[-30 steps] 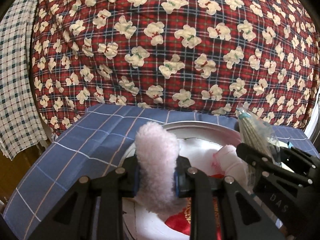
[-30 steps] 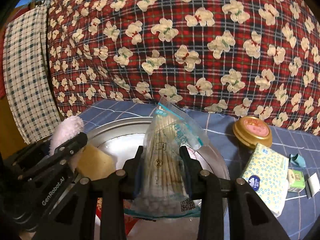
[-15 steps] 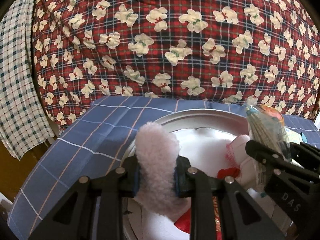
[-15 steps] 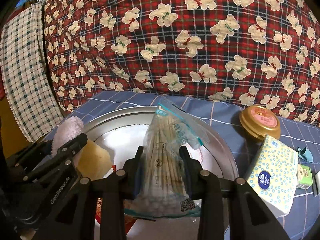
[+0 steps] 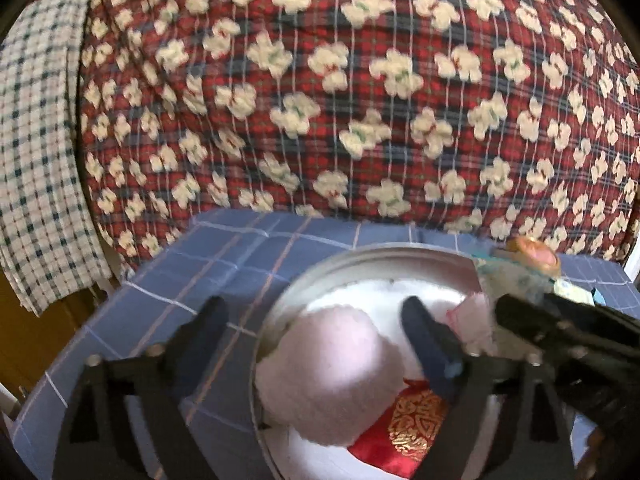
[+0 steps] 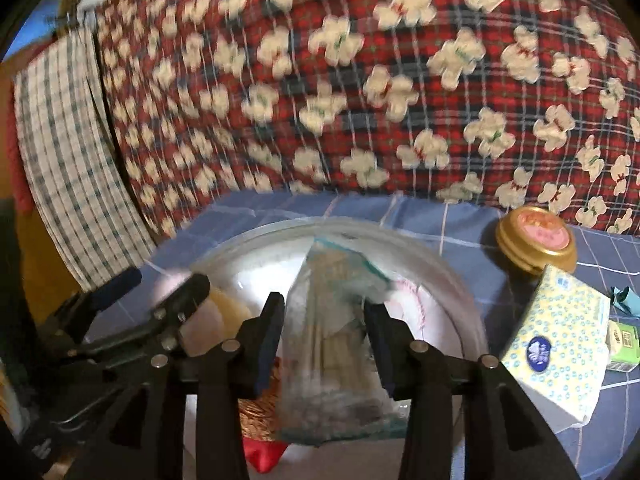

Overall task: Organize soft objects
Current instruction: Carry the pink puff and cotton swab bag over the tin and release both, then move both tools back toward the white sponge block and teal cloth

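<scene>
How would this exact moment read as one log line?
left gripper: opening, pink puff dropped in basin | right gripper: opening, swab bag between fingers

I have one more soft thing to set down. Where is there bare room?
Free: blue checked cloth left of the metal basin, up to the red quilt. Crowded: the basin, and its right side by the gold tin and tissue pack.
</scene>
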A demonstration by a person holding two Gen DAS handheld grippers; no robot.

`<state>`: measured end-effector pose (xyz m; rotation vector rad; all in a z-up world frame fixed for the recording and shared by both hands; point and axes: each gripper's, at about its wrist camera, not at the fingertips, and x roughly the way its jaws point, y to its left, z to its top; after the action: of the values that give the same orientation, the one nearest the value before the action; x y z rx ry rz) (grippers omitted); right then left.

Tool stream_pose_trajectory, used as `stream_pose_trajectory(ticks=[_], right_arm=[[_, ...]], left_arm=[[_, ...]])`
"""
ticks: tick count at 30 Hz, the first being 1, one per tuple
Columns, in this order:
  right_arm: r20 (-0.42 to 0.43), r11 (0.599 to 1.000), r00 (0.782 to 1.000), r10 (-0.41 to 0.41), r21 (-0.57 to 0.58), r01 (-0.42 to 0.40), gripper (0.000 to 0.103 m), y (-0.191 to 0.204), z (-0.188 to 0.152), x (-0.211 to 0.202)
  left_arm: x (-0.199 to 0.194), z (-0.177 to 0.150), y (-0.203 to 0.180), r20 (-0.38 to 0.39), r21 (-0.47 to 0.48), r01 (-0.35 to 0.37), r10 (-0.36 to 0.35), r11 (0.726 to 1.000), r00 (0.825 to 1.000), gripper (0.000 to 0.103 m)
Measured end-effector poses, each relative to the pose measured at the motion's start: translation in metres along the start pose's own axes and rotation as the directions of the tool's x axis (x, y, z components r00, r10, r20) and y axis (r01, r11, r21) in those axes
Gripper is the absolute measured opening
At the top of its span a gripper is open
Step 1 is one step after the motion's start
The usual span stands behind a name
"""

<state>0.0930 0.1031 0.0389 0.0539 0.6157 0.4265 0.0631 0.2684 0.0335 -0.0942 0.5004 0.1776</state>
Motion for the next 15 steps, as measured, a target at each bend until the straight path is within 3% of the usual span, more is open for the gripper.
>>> stream_pose_trajectory(ticks=[1, 4, 8, 15], right_arm=[[0.031, 1.0, 0.999, 0.022, 0.015, -0.023, 0.051, -0.003, 0.001, -0.008], [0.136, 0.999, 0.991, 0.021, 0.039, -0.026, 0.075, -0.01, 0.001, -0.031], [0.234, 0.996, 0.972, 0.003, 0.082, -0.023, 0.076, -0.024, -0.001, -0.053], [0.247, 0.985, 0.959, -0.137, 0.138, 0.105, 0.076, -0.047, -0.015, -0.055]], left_arm=[[-0.003, 0.001, 0.001, 0.016, -0.003, -0.004, 0.004, 1.0, 1.0, 0.102], [-0.01, 0.004, 0.005, 0.048, -0.024, -0.026, 0.027, 0.999, 0.998, 0.103], [-0.009, 0.003, 0.009, 0.034, -0.04, -0.049, 0.05, 0.998, 0.998, 0.103], [-0.008, -0.002, 0.012, 0.019, -0.051, -0.054, 0.055, 0.997, 0.998, 0.103]])
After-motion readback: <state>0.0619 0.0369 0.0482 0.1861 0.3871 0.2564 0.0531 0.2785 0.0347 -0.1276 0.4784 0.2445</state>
